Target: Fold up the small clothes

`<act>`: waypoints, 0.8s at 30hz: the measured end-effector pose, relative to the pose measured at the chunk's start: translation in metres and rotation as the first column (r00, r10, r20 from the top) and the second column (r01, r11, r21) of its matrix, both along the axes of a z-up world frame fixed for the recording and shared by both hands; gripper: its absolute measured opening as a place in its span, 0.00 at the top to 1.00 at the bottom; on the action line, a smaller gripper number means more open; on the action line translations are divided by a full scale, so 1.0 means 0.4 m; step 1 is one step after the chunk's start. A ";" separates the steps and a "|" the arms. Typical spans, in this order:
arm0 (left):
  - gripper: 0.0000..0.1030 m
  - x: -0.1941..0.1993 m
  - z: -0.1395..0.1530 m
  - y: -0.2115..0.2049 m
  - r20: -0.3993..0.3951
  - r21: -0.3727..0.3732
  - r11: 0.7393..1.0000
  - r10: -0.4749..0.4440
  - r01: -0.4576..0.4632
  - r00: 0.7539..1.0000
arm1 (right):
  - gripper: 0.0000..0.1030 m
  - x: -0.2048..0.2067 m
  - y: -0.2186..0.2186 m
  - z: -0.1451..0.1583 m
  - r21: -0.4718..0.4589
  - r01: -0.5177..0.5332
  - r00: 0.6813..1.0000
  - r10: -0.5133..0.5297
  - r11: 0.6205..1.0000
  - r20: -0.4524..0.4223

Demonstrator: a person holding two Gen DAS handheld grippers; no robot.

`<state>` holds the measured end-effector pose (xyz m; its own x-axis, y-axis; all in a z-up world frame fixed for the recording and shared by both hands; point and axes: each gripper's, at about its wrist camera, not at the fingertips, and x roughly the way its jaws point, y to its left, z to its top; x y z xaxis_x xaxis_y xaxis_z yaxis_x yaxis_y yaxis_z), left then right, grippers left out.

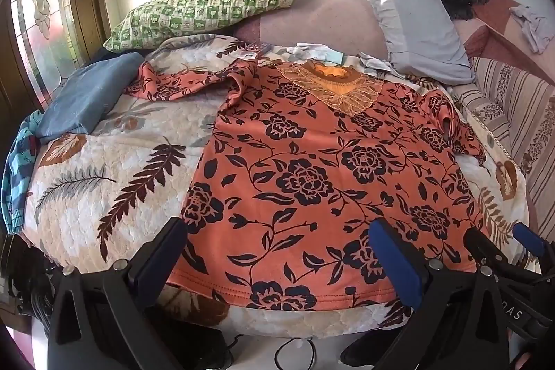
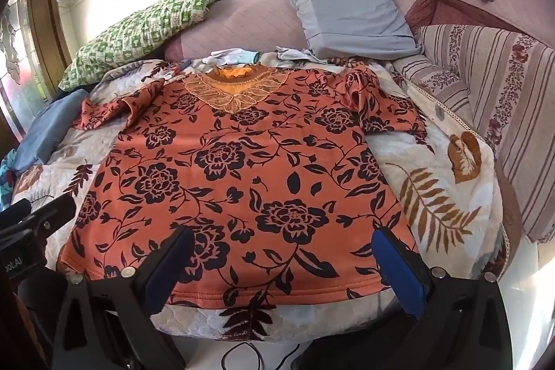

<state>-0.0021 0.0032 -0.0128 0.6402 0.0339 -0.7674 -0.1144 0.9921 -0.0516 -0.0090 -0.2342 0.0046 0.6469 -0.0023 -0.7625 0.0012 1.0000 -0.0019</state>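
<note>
shirt point(image 1: 312, 182): flat on bed, neck far, hem near both grippers
L gripper point(image 1: 277, 248): wide, empty, nearer left hem corner
R gripper point(image 2: 282, 252): wide, empty, nearer right corner

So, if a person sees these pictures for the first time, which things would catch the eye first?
Most likely the orange shirt with dark flowers, spread flat in the middle of the leaf-patterned quilt, its hem nearest the cameras. Next, the open left gripper and right gripper, both over the hem and holding nothing. Behind the shirt, a green checked pillow and a grey pillow lean against the wall.
</note>
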 end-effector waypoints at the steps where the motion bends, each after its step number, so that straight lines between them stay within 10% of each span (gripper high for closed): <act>1: 0.00 0.001 -0.004 0.001 -0.006 -0.002 1.000 0.002 -0.002 1.000 | 0.00 0.000 -0.001 0.000 -0.002 0.003 1.000 -0.003 1.000 0.002; 24: 0.00 0.001 -0.014 0.021 -0.007 -0.006 1.000 0.027 -0.027 1.000 | 0.00 0.012 0.010 0.003 -0.019 -0.002 1.000 0.002 1.000 0.004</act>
